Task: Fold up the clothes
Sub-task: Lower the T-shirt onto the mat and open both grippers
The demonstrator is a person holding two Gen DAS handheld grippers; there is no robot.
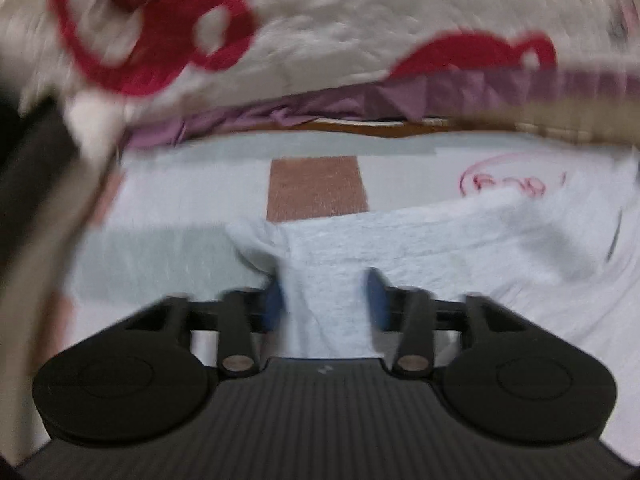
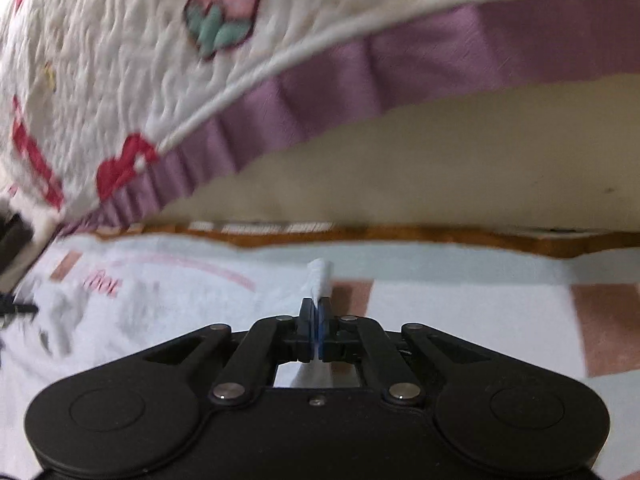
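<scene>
Mid-fold: the right gripper (image 2: 316,322) is clamped on the white garment's (image 2: 168,300) edge at frame centre, the left gripper (image 1: 326,300) stands apart around its fabric, folding unfinished.

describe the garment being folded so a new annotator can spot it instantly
Below the quilt with its purple frill lies a checked mat, pale with brown squares. On it is the shirt: light grey, red circular print, cloth between the left gripper fingers, edge pinched by the right gripper. The only plain grey cloth.

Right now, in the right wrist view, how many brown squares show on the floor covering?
3: one far left, one behind the right gripper, one far right. The garment may hide more.
</scene>
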